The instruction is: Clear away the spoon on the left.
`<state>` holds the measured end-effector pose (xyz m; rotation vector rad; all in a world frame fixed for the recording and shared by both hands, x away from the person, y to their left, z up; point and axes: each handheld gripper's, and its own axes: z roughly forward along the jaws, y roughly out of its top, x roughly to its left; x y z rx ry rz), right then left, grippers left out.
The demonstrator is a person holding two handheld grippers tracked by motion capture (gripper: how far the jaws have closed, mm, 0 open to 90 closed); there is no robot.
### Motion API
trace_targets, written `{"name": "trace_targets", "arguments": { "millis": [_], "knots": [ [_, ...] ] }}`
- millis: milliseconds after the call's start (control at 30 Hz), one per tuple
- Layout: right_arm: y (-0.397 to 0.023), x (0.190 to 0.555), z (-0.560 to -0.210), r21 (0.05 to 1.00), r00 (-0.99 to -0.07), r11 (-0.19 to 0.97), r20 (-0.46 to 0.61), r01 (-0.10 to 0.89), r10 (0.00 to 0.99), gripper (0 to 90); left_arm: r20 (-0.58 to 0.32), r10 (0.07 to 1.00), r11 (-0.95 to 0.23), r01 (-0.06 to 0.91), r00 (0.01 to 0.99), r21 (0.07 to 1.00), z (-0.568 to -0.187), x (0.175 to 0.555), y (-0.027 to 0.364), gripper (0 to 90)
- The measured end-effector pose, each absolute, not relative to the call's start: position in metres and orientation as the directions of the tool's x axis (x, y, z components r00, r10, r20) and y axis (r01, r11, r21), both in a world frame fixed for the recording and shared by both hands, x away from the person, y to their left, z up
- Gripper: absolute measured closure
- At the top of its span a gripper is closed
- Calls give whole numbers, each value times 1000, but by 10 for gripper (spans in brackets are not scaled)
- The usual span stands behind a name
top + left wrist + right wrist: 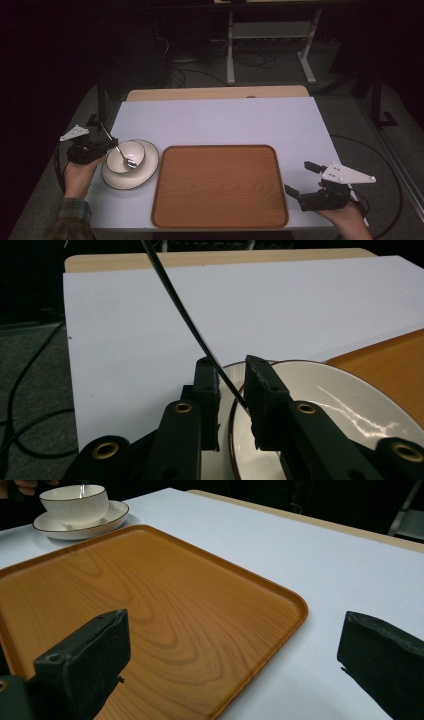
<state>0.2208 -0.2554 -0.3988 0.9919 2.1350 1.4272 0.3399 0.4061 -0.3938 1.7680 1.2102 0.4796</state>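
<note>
High view: left gripper [111, 145] sits at the table's left edge, held by a hand in a plaid sleeve, jaws pointing at a small white ceramic bowl with a dark rim [125, 156]. Bowl stands on a matching white saucer with a dark rim [146, 172], just left of a large brown wooden tray with rounded corners [220, 187]. Thin metal spoon [120, 151] rests with its head in the bowl, handle angled up to the left. Left gripper view: jaws narrowed around the spoon handle [192, 325], which passes between them; right pad looks to touch it, full clamp cannot be told. Right gripper [300, 177] hovers over the white table [225, 120] off the tray's right edge, jaws wide apart, holding nothing.
</note>
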Motion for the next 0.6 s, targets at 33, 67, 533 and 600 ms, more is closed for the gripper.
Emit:
{"name": "trace_targets", "arguments": {
  "millis": [33, 67, 533, 600],
  "knots": [
    [-255, 221, -399, 911, -675, 232, 66, 341, 734, 2, -168, 880, -101, 520, 445, 848, -393, 339, 406, 770],
    [-256, 221, -399, 911, -675, 232, 65, 341, 735, 2, -168, 880, -101, 520, 445, 848, -393, 339, 406, 779],
    [-256, 220, -398, 912, -676, 231, 66, 340, 734, 2, -163, 849, -112, 472, 503, 874, -377, 328, 399, 862],
    [-256, 220, -398, 912, -676, 231, 66, 340, 734, 2, -158, 843, -116, 462, 513, 879, -375, 327, 396, 869]
  ]
}}
